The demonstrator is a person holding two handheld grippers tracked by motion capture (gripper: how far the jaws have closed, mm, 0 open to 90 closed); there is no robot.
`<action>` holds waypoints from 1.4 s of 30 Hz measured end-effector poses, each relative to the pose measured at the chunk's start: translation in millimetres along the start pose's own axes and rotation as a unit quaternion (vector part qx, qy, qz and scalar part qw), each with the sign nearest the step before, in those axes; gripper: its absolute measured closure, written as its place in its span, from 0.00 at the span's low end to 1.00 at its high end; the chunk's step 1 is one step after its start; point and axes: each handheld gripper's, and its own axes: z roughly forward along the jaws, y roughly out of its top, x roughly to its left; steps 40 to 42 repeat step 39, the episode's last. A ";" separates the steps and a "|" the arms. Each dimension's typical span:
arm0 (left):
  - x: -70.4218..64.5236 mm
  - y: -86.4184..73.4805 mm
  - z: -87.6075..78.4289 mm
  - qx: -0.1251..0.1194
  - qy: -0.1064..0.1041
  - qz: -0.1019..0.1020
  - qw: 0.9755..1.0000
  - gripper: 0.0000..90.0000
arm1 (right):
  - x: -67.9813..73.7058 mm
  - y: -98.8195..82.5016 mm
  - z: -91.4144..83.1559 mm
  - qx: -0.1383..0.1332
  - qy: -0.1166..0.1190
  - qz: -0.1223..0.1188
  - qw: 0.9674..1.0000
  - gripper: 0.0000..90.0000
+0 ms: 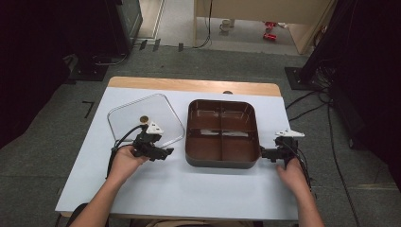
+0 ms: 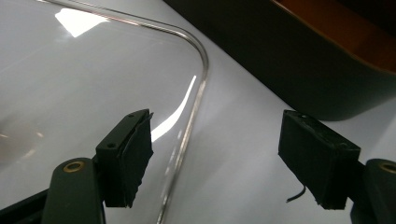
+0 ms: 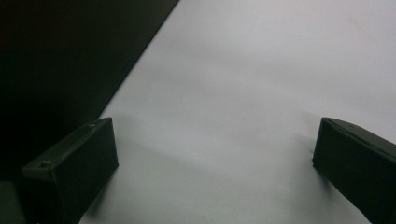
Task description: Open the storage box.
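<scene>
The clear lid [image 1: 145,119] lies flat on the white counter [image 1: 189,184], left of the brown divided tray [image 1: 222,133]. The left tool [image 1: 158,152] sits at the lid's near right corner, released, its jaws spread either side of the lid's rounded edge [image 2: 198,88] without pressing it. The right tool [image 1: 265,153] rests just beside the tray's near right corner, jaws wide apart over bare counter, gripping nothing.

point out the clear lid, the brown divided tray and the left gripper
clear lid [image 1: 137,113], high view, on its flat transparent panel
brown divided tray [image 1: 222,165], high view, on its near outer wall
left gripper [image 1: 166,152], high view, between its two jaw tips beside the lid's near corner
</scene>
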 end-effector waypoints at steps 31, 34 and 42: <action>-29.7 -12.9 25.5 0.038 -0.061 0.056 0.996 0.23 | 0.0 0.0 0.0 0.000 0.000 0.000 1.000 0.00; -30.4 -13.6 25.8 0.037 -0.060 0.061 0.996 0.21 | 0.0 0.0 0.0 0.000 0.000 0.000 1.000 0.00; -26.4 -13.7 24.8 0.037 -0.043 0.063 0.996 0.24 | 0.0 0.0 0.0 0.000 0.000 0.000 1.000 0.00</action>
